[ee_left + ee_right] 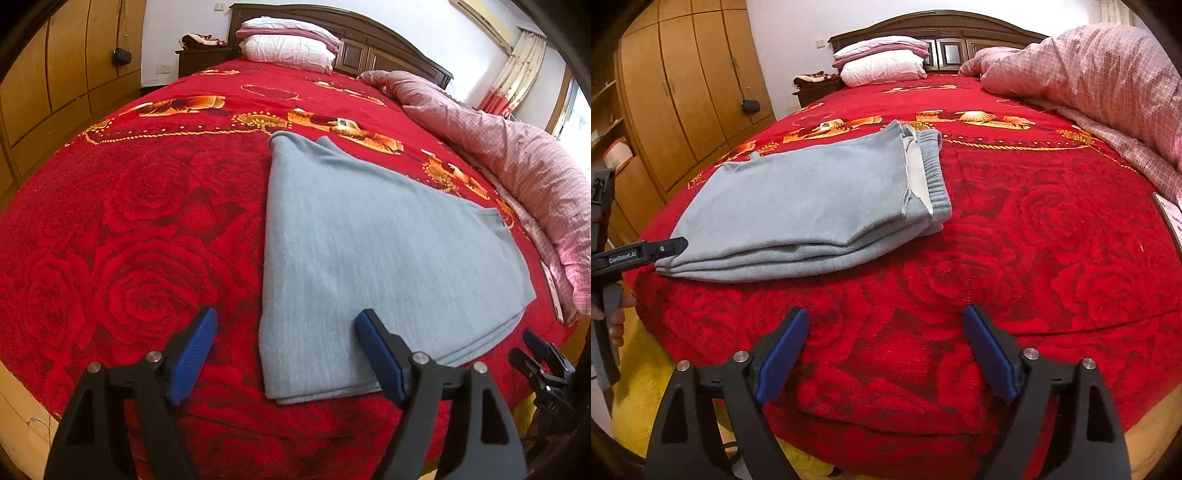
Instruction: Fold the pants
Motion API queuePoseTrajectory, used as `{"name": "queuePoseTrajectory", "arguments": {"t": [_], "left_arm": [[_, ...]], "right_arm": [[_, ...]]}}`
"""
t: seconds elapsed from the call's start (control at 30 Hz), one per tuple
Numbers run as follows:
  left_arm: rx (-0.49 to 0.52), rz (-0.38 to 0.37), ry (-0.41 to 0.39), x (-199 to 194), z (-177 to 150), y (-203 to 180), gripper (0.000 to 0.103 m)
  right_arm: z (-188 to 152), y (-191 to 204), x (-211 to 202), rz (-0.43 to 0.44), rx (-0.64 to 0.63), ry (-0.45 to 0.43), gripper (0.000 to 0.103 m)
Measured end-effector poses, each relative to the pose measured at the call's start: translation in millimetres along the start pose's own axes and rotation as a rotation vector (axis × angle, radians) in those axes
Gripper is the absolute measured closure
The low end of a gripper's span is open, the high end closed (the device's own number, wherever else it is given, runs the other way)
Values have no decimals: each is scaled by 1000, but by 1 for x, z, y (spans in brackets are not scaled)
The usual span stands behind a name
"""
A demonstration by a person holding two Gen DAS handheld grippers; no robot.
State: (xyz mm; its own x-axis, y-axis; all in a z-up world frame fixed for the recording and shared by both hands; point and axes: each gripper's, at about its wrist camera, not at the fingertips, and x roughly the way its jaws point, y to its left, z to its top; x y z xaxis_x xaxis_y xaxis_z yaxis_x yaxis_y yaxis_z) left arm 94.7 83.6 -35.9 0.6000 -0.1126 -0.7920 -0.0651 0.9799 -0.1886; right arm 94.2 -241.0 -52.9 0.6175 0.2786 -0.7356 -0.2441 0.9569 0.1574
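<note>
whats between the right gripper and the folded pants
Only bare red rose-patterned blanket. In the right wrist view the open right gripper hangs near the bed's edge, and the folded grey pants lie further up to its left, with nothing in the gap.

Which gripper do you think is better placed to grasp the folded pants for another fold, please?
Probably the left gripper: its open jaws straddle the near corner of the pants. The right gripper, also open, sits over bare blanket.

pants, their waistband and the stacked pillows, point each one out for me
pants (369, 251): left wrist view, on the flat top layer of the folded grey cloth.
waistband (932, 166): right wrist view, on the ribbed elastic band at the right end.
pillows (882, 68): right wrist view, on the lower white pillow.
</note>
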Motion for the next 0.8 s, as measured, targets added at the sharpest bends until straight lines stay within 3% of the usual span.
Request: {"name": "queuePoseTrajectory", "arguments": {"t": [0.17, 0.33, 0.43, 0.5, 0.6, 0.8], "left_arm": [[-8, -9, -4, -6, 2, -5, 28], [-8, -26, -22, -5, 1, -8, 36], [-15, -39, -27, -5, 2, -9, 52], [-14, -42, -25, -7, 3, -11, 71], [-13, -41, -33, -14, 7, -12, 89], [43, -66, -114, -50, 21, -28, 92]], "right_arm": [[4, 4, -3, -18, -5, 43, 17], [8, -6, -14, 37, 101, 60, 25], [11, -13, -17, 63, 164, 60, 27], [14, -14, -17, 70, 178, 62, 28], [17, -12, -17, 62, 163, 63, 29], [21, -10, -21, 72, 142, 43, 29]]}}
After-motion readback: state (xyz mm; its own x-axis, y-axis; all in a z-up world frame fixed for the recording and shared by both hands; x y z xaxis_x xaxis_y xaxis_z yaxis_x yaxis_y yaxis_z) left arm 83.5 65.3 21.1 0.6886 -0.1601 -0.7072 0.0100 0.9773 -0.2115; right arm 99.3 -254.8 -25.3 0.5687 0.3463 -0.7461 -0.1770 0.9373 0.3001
